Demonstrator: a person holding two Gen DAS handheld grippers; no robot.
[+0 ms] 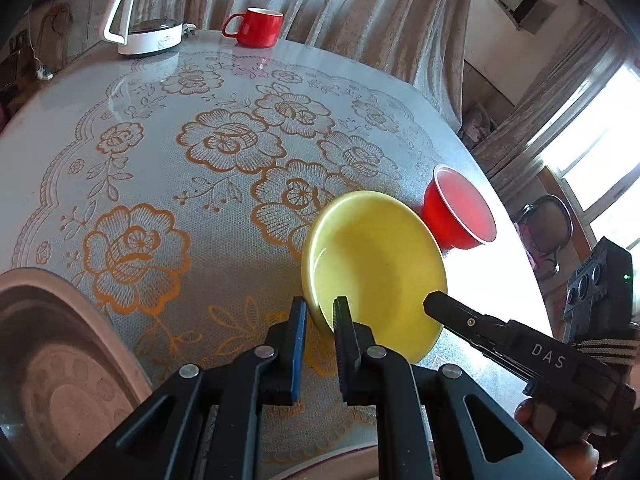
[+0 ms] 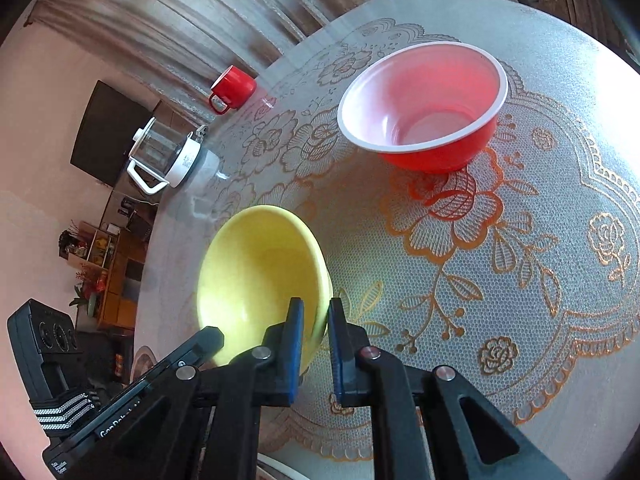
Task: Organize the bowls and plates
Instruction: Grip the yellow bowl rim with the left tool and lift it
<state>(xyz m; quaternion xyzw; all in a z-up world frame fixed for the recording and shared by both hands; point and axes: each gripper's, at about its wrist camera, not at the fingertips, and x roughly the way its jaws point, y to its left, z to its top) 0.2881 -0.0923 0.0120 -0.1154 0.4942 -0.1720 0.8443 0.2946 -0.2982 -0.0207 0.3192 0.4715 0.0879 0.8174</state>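
Left tool point(image 1: 320, 312): clamped on the near-left rim of the yellow dish point(image 1: 376, 276), one pad outside the wall, one inside. Two-point hold, probably chosen because a single pinch on a glazed rim would let the dish swing.

Right tool point(image 2: 316, 316): clamped on the opposite rim of the same dish point(image 2: 260, 280), again straddling the wall. In the left wrist view its black finger lies across the dish's right edge.

Yellow dish: shallow, glossy, empty. Held between both tools near the worktop's front edge; it looks tilted, its far rim raised. Whether its base touches the worktop point(image 1: 160, 160) cannot be told.

Red bowl point(image 2: 424, 108): just beyond the dish, toward the window side, apart from it. Upright, white rim, pale inside, empty. Likely next piece to be grouped with the dish.

Plate point(image 1: 52, 360): large, patterned, pale rim; left of the dish at the worktop's front edge, partly out of view. A possible base for stacking, by judgement only.

Red mug point(image 1: 256, 28): far beyond the dish, at the worktop's back edge by the curtain. Not tableware for this task.

Kettle point(image 1: 148, 16): glass body, white handle and base, left of the mug, well apart from the dish. Parked out of the working area.

Worktop: round, covered with lace-pattern cloth in white and gold under a clear sheet. Slippery surface; set-downs call for a low, level release.

Status: dish gripped; sorting appears early, bowl and plate not yet combined.
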